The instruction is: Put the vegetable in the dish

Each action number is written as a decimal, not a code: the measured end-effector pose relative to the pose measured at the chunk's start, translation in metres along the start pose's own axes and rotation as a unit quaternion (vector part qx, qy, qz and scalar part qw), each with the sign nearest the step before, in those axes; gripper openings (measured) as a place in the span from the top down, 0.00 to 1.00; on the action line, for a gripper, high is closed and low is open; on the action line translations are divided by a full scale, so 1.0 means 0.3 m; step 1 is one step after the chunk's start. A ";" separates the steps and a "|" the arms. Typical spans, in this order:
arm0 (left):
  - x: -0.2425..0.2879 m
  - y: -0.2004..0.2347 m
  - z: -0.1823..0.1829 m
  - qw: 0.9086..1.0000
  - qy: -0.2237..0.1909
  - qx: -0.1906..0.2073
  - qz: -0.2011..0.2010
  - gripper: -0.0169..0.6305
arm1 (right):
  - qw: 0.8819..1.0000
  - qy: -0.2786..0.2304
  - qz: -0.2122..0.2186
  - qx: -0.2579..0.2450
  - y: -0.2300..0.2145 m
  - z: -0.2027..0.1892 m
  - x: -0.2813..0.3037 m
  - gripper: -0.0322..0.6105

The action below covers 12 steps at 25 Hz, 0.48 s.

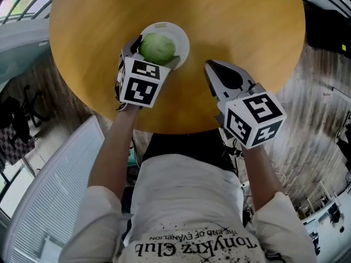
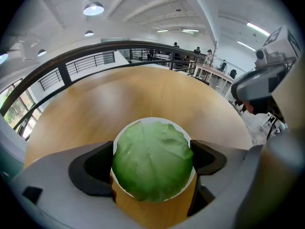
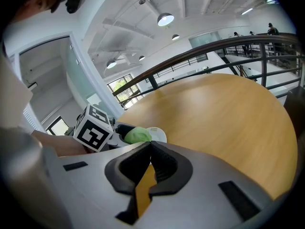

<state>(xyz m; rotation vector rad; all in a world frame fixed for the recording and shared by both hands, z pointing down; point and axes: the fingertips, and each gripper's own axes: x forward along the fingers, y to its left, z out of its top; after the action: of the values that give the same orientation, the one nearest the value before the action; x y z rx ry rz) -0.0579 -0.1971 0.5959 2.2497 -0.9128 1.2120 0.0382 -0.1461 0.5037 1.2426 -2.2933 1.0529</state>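
Now, left gripper (image 1: 153, 53) tight around cabbage (image 1: 157, 48) over white dish (image 1: 181, 36); right gripper (image 3: 151, 144) closed, empty; shirt (image 1: 192, 201) "Tonykrz Club".

vegetable (image 1: 157, 48): pale to mid green, with lighter veins across the leaf surface.
dish (image 1: 184, 39): plain white rim.
table (image 1: 247, 26): warm honey-yellow wood tone with fine grain, deeper amber toward its near edge.
left gripper (image 1: 155, 52): light grey shell, black pads (image 2: 91, 170).
right gripper (image 3: 150, 149): same light grey, with black ribbed pads (image 3: 167, 163); a strip of yellow table colour shows below the tips.
left marker cube (image 1: 141, 82) and right marker cube (image 1: 256, 119): white faces with bold black square-block patterns.
shirt (image 1: 186, 201): white, with black spatter and black lettering.
floor (image 1: 315, 92): grey-brown, streaked like wood grain.
railing (image 3: 200, 56): dark brown-black.
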 end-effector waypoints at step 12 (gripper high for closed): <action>0.031 -0.005 -0.002 1.000 0.020 0.014 -0.004 0.21 | 1.000 -0.001 -0.003 0.008 -0.005 -0.005 0.002 0.92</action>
<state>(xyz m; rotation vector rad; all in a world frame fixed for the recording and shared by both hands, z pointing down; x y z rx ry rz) -0.0535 -0.1989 0.6039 2.2392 -0.8752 1.2691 0.0388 -0.1458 0.5059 1.2564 -2.2865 1.0711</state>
